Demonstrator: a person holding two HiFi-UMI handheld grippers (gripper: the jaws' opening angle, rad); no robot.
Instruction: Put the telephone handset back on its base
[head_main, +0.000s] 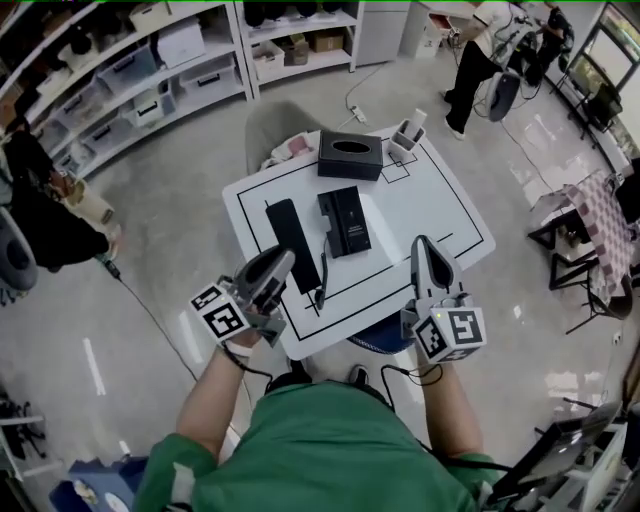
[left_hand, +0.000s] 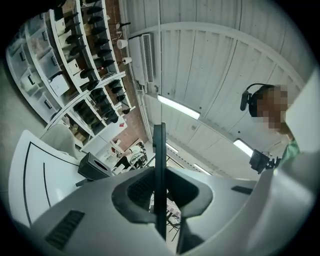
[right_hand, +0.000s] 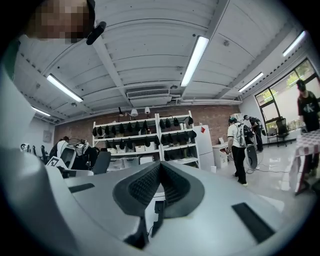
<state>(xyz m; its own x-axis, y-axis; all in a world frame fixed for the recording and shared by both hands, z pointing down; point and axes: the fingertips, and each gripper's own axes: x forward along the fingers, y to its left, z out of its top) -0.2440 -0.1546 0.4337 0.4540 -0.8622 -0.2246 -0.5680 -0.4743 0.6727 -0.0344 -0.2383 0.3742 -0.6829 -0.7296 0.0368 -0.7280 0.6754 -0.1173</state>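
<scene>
Left gripper (head_main: 284, 260), right gripper (head_main: 425, 246), one handset (head_main: 284, 224), one base (head_main: 345, 222)

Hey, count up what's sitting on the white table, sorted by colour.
Black: 3 (telephone handset, telephone base, tissue box)
White: 1 (small holder)
Total: 4
</scene>
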